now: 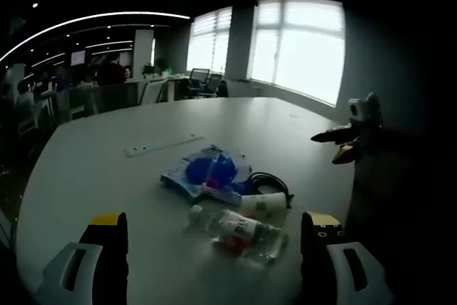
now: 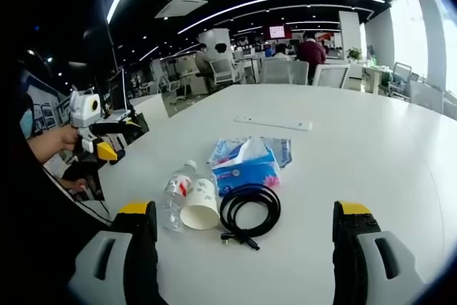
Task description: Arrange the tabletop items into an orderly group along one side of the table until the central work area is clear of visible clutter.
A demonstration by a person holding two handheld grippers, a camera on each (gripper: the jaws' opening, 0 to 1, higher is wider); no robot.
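A cluster of items lies on the white table [image 1: 107, 169]: a blue tissue pack [image 1: 211, 173], a coiled black cable [image 1: 275, 180], a paper cup [image 1: 263, 206] on its side and a clear plastic bottle [image 1: 243, 235] lying flat. My left gripper [image 1: 214, 221] is open, held above the table's near edge short of the bottle. The right gripper view shows the same bottle [image 2: 175, 192], cup [image 2: 200, 205], cable [image 2: 250, 212] and tissue pack [image 2: 246, 163] from the opposite side. My right gripper [image 2: 246, 211] is open, with the cable ahead between its jaws. Neither holds anything.
A long white strip [image 1: 164, 146] [image 2: 275, 124] lies apart from the cluster, farther onto the table. The other gripper [image 1: 353, 133] hovers off the table's right edge; a hand [image 2: 50, 144] holds the left gripper [image 2: 100, 132]. Office chairs, desks and people fill the background.
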